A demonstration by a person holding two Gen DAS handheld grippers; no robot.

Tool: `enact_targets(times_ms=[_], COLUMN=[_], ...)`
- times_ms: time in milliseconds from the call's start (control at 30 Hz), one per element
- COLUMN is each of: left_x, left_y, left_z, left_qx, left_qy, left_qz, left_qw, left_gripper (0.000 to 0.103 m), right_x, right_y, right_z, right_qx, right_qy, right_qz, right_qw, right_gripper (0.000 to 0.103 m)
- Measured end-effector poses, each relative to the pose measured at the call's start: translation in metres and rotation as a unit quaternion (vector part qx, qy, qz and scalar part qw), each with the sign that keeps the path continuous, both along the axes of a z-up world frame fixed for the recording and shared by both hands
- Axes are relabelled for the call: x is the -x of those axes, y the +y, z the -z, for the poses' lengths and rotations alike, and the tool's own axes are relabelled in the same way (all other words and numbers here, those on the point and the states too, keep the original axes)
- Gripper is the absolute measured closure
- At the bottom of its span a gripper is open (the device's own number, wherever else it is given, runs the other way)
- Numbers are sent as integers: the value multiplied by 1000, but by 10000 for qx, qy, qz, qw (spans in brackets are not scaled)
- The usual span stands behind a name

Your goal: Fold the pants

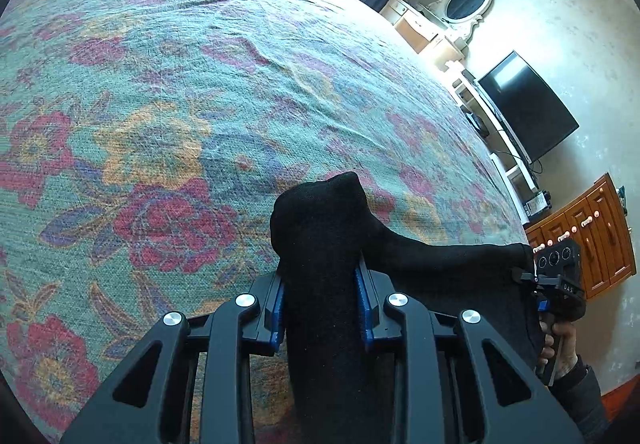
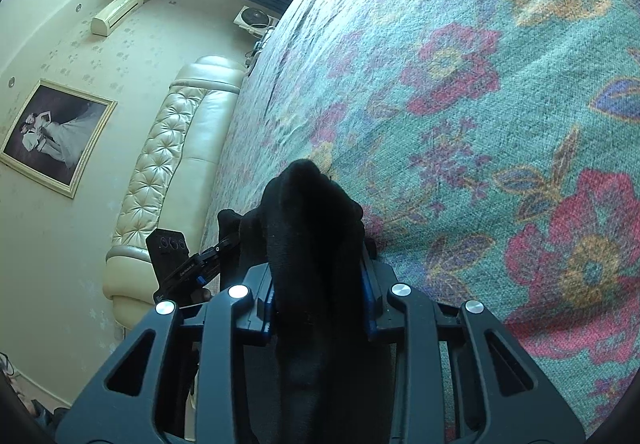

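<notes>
Aloft, pants (image 1: 320, 244) hung between both grippers above the bedspread (image 1: 160, 104), none seen touching it. Left gripper (image 1: 323, 308) pinched one black bunch; right gripper (image 2: 319, 296) pinched another. Cloth looked soft, limp, light; likely best held at waistband corners or hems. Which ends were held, and the lower drape, stayed hidden.

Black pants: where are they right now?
The black pants are clamped in both the left gripper and the right gripper, held above the floral bedspread.
</notes>
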State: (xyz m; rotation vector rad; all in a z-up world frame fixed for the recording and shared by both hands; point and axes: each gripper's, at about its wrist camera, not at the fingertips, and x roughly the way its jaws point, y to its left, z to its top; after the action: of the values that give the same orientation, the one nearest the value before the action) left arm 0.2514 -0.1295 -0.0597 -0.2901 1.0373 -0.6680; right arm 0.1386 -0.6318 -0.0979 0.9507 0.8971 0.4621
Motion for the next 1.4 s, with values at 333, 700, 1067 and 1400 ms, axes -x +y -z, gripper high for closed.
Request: enact_targets(times_ms=[333, 700, 1067, 1400], left_x=[-33, -65, -75, -56], left_y=[41, 71, 77, 91], left_z=[-8, -5, 4, 1], left_qx=[-315, -465, -407, -90], left_qy=[-99, -81, -6, 93], left_qz=[-206, -339, -328, -263], left_qw=[9992, 9983, 9986, 9996], left_gripper=[75, 75, 74, 53], right_x=[-37, -74, -93, -80], right_y=[47, 85, 103, 102], right_z=[6, 11, 13, 11], right_qx=[-220, -415, -488, -543], right_qy=[-9, 54, 120, 95], right_qz=[-206, -367, -393, -234], right_qw=[9995, 9984, 9980, 9982], right_gripper=[72, 72, 73, 47])
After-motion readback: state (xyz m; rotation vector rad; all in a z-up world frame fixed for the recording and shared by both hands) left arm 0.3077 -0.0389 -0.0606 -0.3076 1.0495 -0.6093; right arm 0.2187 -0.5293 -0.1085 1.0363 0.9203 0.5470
